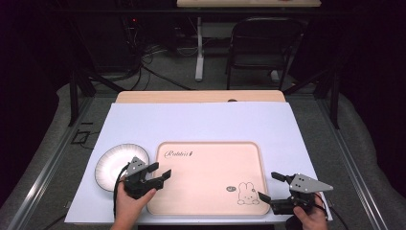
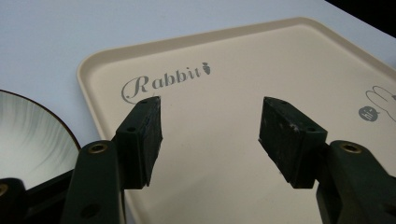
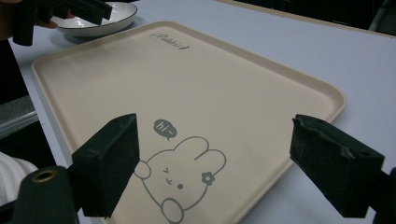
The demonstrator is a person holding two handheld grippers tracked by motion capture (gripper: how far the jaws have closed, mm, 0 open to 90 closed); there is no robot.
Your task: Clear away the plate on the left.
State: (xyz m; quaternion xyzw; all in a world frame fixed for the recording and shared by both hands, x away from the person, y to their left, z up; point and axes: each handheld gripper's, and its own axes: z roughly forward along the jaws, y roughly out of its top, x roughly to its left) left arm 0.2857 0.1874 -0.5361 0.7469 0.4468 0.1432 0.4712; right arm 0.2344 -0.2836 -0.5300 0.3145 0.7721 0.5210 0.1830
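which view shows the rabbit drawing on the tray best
The right gripper view: the rabbit sits close and large between its claw's jaws. The high view shows it small, near the tray's near right corner. The left gripper view catches it at the right edge, cut off.

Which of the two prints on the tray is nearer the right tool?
The rabbit drawing, at the tray's near right corner, just beside the right tool. The "Rabbit" lettering sits at the far left corner.

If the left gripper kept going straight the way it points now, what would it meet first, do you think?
Most likely the beige tray. The left gripper points, jaws open and empty, over the tray's bare floor below the "Rabbit" lettering; how high it rides above is unclear.
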